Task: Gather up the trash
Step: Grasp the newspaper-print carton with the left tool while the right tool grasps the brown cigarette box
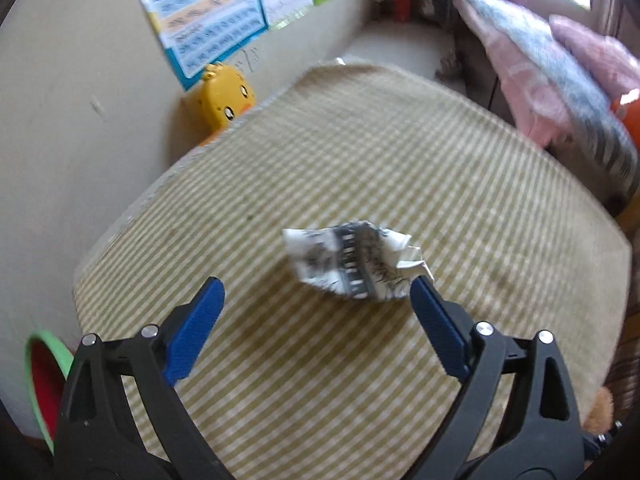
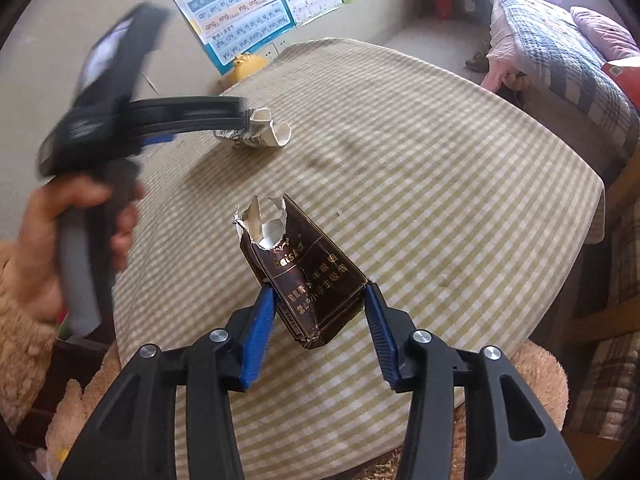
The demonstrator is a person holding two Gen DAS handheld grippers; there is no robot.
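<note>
1. Two views, left wrist first: the left gripper stands wide with nothing between its blue pads, just short of a crumpled printed paper lying near the middle of the surface. One fingertip is right at the paper's near edge; whether it touches I cannot tell. The checked cloth is bare on every side of the paper, out to the rounded edge.
2. Past the far edge a yellow duck-shaped box sits against the wall under a blue-bordered poster, its writing blurred. Folded bedding lies to the right, and a green-rimmed red bin shows low at the left.
3. Right wrist: the right gripper is narrowed onto a torn dark-brown cigarette pack, pads pressing both its sides, the ripped end pointing away. Chinese characters in gold run across it; the brand word is too small to be sure of.
4. A hand holds the left gripper at the left, its tips by the crumpled paper farther across the cloth. The wall poster lists pinyin syllables such as "an en in un" and "ang eng ing ong".
</note>
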